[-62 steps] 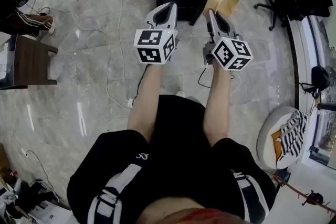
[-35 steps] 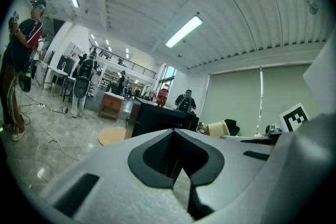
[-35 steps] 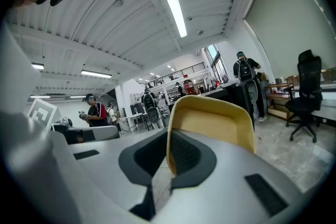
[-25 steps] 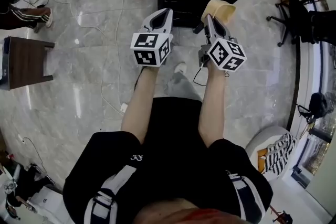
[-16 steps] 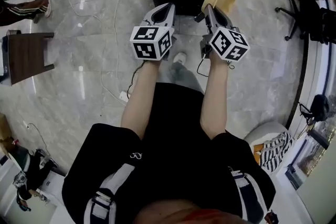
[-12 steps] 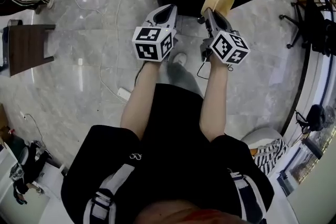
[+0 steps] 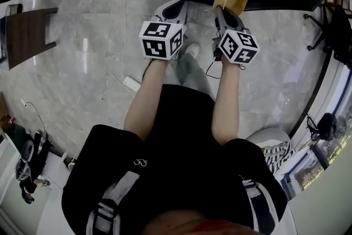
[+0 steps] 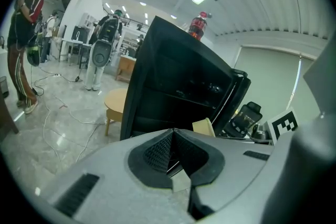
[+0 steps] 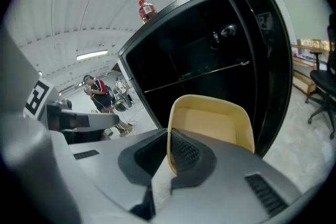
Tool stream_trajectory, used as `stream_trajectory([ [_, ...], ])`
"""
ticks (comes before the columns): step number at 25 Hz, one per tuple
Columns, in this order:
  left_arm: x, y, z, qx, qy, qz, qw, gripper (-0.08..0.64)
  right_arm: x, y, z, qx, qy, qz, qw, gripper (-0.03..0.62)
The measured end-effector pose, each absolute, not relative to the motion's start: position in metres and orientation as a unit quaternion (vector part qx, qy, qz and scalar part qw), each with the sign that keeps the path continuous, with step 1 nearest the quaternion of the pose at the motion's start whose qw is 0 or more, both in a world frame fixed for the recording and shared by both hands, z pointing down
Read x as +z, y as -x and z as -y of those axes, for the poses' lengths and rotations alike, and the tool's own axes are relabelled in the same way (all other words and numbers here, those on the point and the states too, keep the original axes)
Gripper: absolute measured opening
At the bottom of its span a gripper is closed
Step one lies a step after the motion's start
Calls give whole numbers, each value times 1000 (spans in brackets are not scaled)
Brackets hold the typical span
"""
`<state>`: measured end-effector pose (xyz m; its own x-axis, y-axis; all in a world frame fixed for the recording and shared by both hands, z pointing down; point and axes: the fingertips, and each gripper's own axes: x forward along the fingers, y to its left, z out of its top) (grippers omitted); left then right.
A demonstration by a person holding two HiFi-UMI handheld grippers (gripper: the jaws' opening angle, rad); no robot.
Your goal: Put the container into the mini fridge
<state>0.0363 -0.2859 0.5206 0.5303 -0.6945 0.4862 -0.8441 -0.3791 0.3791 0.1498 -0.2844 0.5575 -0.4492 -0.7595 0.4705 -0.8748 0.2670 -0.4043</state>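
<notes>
Only close-up: container (image 9: 210,123) rim inside right claw (image 9: 169,140).

We find no word, number or brand that we can read. The nearest things to signs are the black-and-white square patterns on the left marker cube (image 7: 160,39), near twelve o'clock in the head view, and on the right marker cube (image 7: 237,46), at two o'clock. These are blocks, not letters. The bottle (image 8: 198,24) on top of the mini fridge (image 8: 173,86), at one o'clock in the left gripper view, has a red label too small for us to read. A small white emblem (image 7: 142,162) on the person's black shorts, at seven o'clock in the head view, is a curl we cannot make out as letters.
</notes>
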Motion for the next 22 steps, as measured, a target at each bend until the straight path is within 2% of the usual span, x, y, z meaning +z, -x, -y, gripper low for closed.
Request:
stream_trajectory([
  [5,526,-17,292,129,-814,475,309,6,597,-133,296,239,-480,815,222,17],
  [14,532,28,294,128,-789,510,319,6,681,-120,335,60,-304,833,458,17],
  [19,544,60,288,132,-766,536,329,6,718,-129,345,-23,-223,805,548,17],
  [22,546,69,288,135,-759,543,332,6,732,-133,352,-54,-190,791,579,17],
])
